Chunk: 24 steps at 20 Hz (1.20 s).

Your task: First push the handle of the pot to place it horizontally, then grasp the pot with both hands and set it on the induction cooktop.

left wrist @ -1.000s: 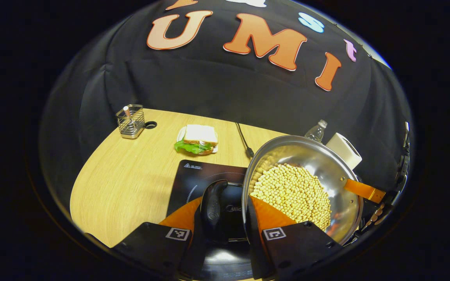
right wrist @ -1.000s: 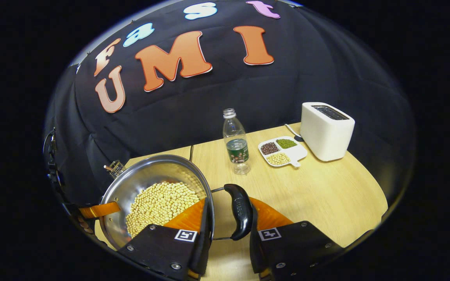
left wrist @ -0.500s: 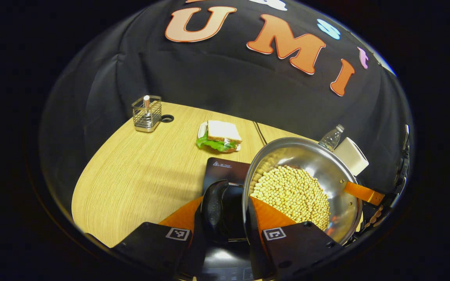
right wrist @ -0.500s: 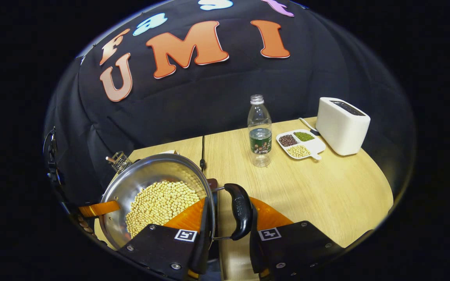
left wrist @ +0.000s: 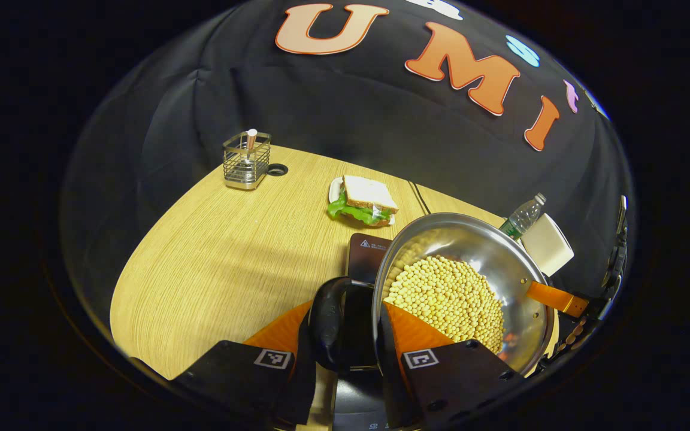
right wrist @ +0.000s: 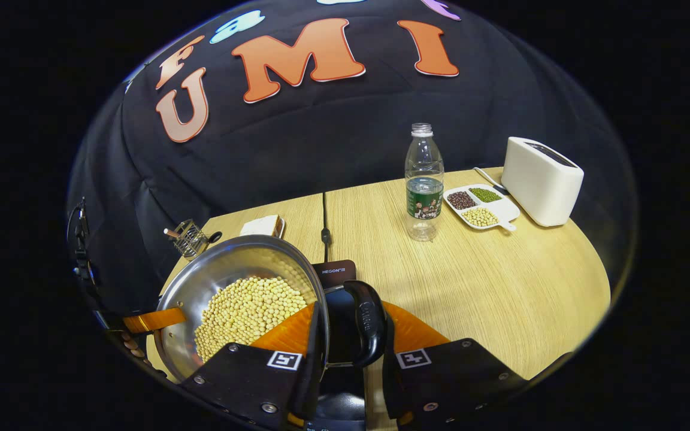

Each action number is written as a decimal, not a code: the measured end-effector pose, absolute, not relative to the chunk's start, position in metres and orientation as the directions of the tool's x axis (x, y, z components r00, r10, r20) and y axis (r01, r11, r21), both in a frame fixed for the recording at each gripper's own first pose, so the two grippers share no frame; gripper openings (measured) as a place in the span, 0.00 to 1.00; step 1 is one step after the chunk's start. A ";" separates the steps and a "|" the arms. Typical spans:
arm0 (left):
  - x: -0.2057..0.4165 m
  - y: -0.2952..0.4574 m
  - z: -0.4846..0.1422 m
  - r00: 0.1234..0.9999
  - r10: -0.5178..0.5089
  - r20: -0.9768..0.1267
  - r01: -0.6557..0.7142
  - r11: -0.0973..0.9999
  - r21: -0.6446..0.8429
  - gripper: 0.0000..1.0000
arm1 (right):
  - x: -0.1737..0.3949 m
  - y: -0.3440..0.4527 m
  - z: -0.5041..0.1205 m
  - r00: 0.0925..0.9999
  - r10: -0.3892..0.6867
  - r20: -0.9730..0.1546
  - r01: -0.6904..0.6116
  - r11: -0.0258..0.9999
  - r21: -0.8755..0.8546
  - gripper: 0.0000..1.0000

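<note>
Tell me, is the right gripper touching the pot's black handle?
Touching. The right gripper view shows the right gripper with one finger against the pot rim and the other against the black handle.

The pot (left wrist: 501,263) is shiny silver steel, filled with pale yellow beans (left wrist: 447,296); its handles (left wrist: 327,323) are glossy black. Under the pot, the cooktop (right wrist: 336,272) is black with white print. Both grippers (left wrist: 345,359) (right wrist: 345,359) have orange fingers and black bodies bearing black-and-white square markers. The table (right wrist: 501,281) is light wood grain. Behind the pot stand a clear bottle (right wrist: 424,179) with a green label, a white toaster (right wrist: 539,179), and a white tray (right wrist: 481,206) of dark red, green and yellow grains.
</note>
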<state>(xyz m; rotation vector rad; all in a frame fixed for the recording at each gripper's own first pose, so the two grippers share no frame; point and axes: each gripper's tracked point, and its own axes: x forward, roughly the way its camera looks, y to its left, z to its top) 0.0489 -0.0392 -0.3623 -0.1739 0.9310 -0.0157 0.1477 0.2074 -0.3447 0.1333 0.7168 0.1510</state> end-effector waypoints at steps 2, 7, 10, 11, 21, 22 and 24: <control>0.050 -0.039 -0.359 0.598 -0.086 -0.797 -0.062 0.986 -0.153 0.57 | 0.146 0.209 -0.347 0.739 0.186 -0.647 -0.093 0.980 0.175 0.39; 0.046 -0.037 -0.358 0.574 -0.061 -0.816 -0.063 0.991 -0.118 0.61 | 0.143 0.207 -0.350 0.724 0.184 -0.665 -0.087 0.980 0.176 0.52; 0.052 -0.021 -0.337 0.599 0.024 -0.800 -0.103 0.994 -0.048 0.81 | 0.151 0.198 -0.339 0.750 0.167 -0.640 -0.078 0.983 0.166 0.62; 0.053 -0.021 -0.328 0.612 0.026 -0.791 -0.105 0.993 -0.049 0.95 | 0.150 0.194 -0.326 0.770 0.170 -0.615 -0.073 0.981 0.181 0.66; 0.071 -0.054 -0.130 0.902 0.078 -0.424 -0.064 0.997 0.047 0.98 | 0.117 0.112 -0.163 0.931 0.133 -0.341 -0.088 0.986 0.144 0.95; 0.068 -0.056 -0.105 0.926 0.081 -0.369 -0.065 0.996 0.055 0.98 | 0.111 0.101 -0.144 0.946 0.124 -0.300 -0.089 0.988 0.126 0.95; 0.056 -0.060 -0.060 0.958 0.085 -0.274 -0.072 0.996 0.057 0.98 | 0.094 0.079 -0.110 0.968 0.111 -0.226 -0.095 0.992 0.081 0.95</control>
